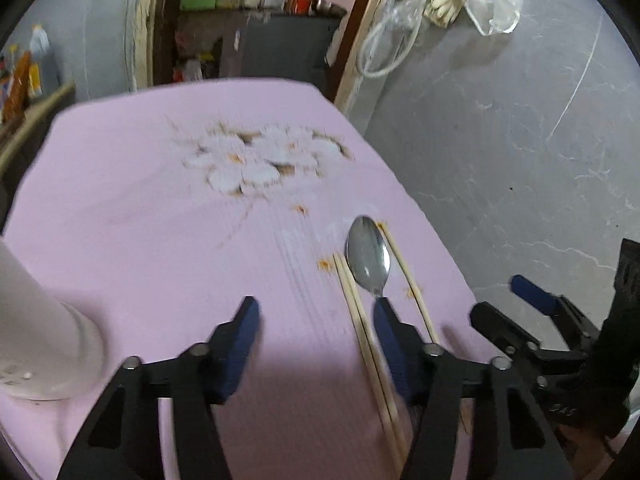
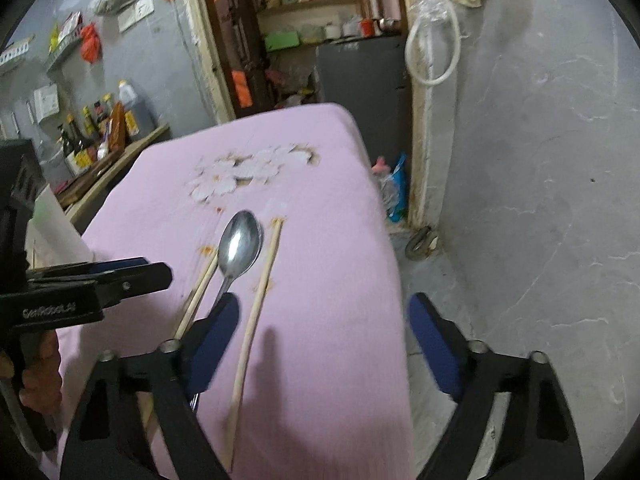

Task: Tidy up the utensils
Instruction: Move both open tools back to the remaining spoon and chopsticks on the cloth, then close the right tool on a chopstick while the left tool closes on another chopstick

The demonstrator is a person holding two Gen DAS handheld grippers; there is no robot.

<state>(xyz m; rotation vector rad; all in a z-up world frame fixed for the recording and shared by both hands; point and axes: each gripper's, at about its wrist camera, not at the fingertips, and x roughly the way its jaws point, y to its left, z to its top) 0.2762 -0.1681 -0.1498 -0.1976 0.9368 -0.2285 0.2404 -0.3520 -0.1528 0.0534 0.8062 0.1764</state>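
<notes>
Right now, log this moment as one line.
stage: approach | left tool: open, holding nothing | right tool: open, holding nothing | spoon between chopsticks on pink tablecloth

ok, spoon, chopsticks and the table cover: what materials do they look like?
Spoon: looks like polished metal, probably steel; bright mirror-like glare on the bowl.
Chopsticks: pale tan and matte, likely wood or bamboo; grain too blurred to confirm.
Table cover: pink, matte, with a printed flower pattern; looks like woven cloth, though a soft mat is possible.
</notes>
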